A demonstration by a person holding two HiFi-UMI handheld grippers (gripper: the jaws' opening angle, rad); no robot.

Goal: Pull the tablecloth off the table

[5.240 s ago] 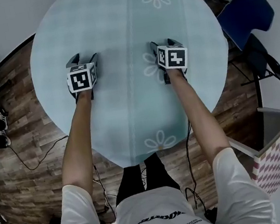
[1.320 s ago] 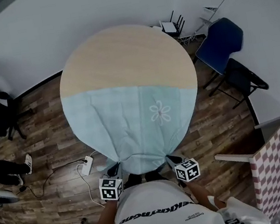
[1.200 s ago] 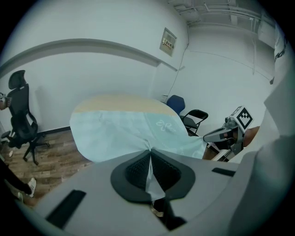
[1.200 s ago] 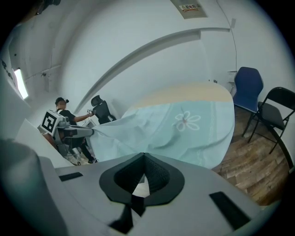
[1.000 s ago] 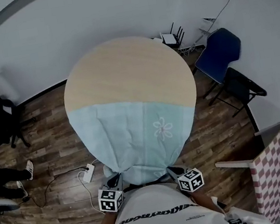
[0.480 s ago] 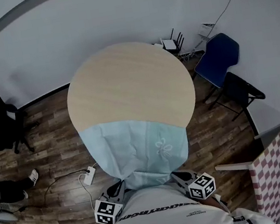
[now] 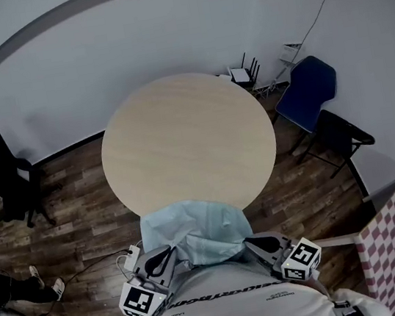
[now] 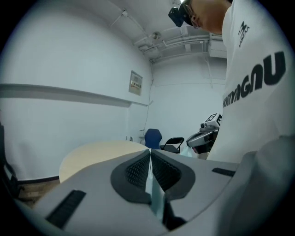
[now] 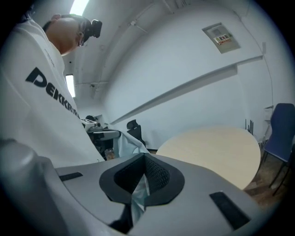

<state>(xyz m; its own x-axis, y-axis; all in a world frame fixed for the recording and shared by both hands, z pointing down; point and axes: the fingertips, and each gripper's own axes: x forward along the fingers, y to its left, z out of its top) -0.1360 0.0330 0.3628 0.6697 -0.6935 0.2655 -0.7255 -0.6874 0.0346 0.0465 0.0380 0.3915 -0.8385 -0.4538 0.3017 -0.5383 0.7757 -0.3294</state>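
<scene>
In the head view the round wooden table [image 7: 188, 144] shows a bare top, and the pale blue tablecloth [image 7: 194, 228] hangs bunched at lower centre, between the left gripper [image 7: 159, 260] and the right gripper [image 7: 264, 243], close against the person's white shirt [image 7: 237, 311]. Whether its far hem touches the table's near rim I cannot tell. The main risk sits below: a white power strip [image 7: 130, 259] and its cable lie on the plank floor just left of the cloth, so a trailing fold could catch there or get stepped on, since the cloth's lower part is hidden behind the body. In the left gripper view the left gripper's [image 8: 150, 156] jaws are pressed together on only a thin fold of the tablecloth [image 8: 156, 196] – a narrow bite that a tug from a snagged end could strip out; the table [image 8: 99, 154] lies beyond at centre left, clear of cloth. In the right gripper view the right gripper [image 9: 145, 159] likewise pinches a slim crumpled edge of the tablecloth [image 9: 137, 193], with the table [image 9: 216, 150] at right – if one side slips, the whole weight swings onto the other pinch and the cloth may drop.
</scene>
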